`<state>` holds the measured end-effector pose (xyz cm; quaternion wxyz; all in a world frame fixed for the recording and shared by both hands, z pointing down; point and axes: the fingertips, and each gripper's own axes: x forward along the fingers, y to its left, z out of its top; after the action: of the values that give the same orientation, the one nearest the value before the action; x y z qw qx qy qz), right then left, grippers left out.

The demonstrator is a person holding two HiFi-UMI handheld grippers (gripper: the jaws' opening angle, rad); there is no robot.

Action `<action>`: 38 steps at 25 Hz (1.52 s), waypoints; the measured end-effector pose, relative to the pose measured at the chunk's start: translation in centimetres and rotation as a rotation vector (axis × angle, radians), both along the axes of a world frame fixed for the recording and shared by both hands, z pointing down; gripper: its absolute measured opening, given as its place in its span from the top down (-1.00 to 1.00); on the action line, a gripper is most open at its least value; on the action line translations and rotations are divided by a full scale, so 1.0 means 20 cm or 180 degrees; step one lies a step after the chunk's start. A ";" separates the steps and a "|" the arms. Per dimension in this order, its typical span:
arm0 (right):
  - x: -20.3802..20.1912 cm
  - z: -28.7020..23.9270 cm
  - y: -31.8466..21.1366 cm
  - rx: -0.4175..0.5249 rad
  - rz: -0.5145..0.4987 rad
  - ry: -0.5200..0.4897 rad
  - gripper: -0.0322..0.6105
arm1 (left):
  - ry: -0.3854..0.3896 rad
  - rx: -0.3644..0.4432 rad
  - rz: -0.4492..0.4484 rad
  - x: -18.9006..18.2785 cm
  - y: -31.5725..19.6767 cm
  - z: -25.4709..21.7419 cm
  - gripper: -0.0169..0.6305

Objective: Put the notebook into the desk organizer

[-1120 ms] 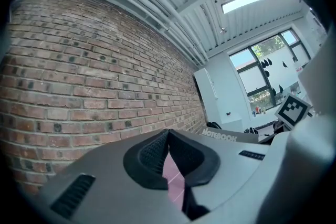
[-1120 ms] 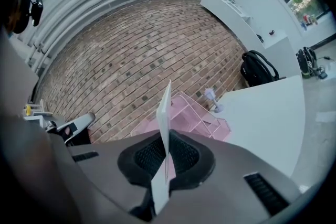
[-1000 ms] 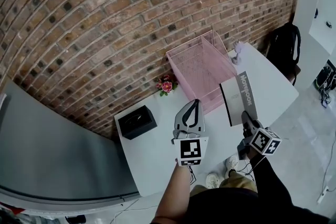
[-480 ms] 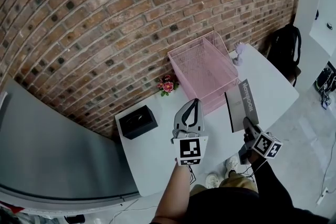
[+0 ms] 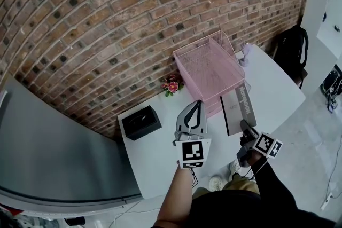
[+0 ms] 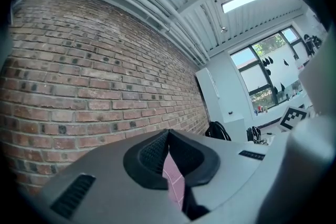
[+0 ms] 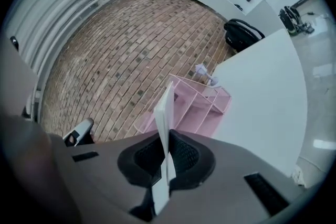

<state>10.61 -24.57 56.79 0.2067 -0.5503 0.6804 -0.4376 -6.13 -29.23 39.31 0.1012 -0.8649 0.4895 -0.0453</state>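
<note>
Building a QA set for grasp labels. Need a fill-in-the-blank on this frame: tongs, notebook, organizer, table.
1. The right tongs are shut on the thin grey-and-white ____.
2. The pink wire desk organizer stands against the ____ wall.
3. The left tongs are shut and hold ____.
4. The small box on the white table is ____ in colour.

Missing words: notebook; brick; nothing; black.

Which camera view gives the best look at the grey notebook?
Head view: the grey notebook shows its broad cover and lettering there. The right gripper view catches only its thin edge; the left gripper view misses it.
</note>
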 end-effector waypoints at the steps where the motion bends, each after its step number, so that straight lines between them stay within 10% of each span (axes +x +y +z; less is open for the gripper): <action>1: -0.02 0.01 -0.01 -0.0035 -0.0022 -0.0089 0.82 | -0.0003 0.0001 -0.0014 -0.01 0.00 0.00 0.90; 17: -0.12 0.19 -0.15 -0.0670 0.0002 -0.0612 0.81 | -0.0053 -0.0018 -0.0288 -0.15 -0.07 0.02 0.90; 38: -0.08 0.22 -0.46 -0.0773 -0.0229 -0.0702 0.82 | -0.0250 -0.0095 -0.0462 -0.05 -0.27 0.08 0.90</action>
<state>8.92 -33.74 61.20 0.1963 -0.4951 0.6150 -0.5815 -7.21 -34.69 40.88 0.1039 -0.8261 0.5459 -0.0938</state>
